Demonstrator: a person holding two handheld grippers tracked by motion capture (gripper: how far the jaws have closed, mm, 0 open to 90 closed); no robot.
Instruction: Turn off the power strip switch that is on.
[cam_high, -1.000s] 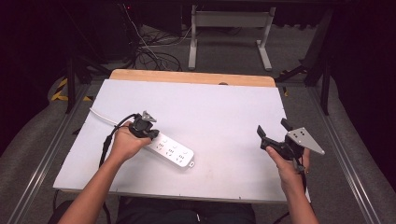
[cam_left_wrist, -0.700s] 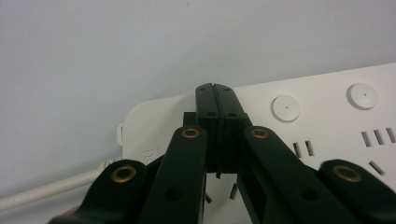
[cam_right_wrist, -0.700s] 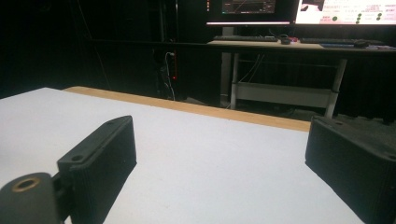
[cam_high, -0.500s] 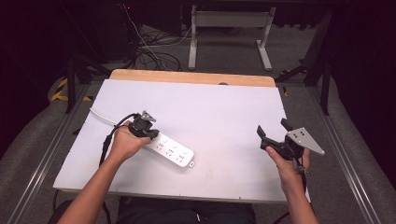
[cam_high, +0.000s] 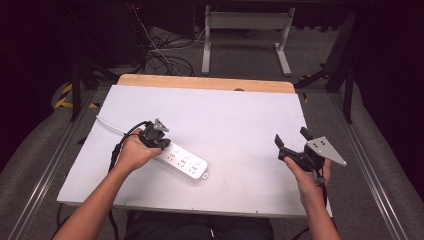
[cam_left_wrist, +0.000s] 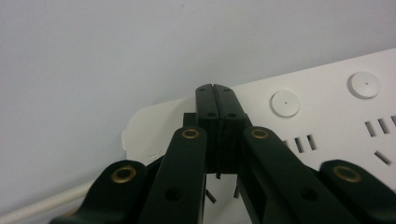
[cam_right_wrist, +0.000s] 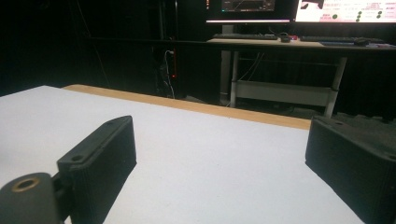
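A white power strip (cam_high: 186, 163) lies slantwise on the white table (cam_high: 240, 110), left of centre, and its white cable (cam_high: 107, 124) runs off to the far left. My left gripper (cam_high: 164, 144) rests on the strip's left end. In the left gripper view the jaws of the left gripper (cam_left_wrist: 216, 91) are pressed together, tips down on that end of the power strip (cam_left_wrist: 327, 116), with nothing visible between them. My right gripper (cam_high: 291, 138) is held above the table's right side, open and empty. In the right gripper view its fingers (cam_right_wrist: 100, 154) stand wide apart.
A wooden strip (cam_high: 205, 82) borders the table's far edge. Beyond it stand a metal frame (cam_high: 245, 30) and loose floor cables (cam_high: 165, 60). In the right gripper view a desk with monitors (cam_right_wrist: 299, 28) stands in the dark background. Bare table lies between the two grippers.
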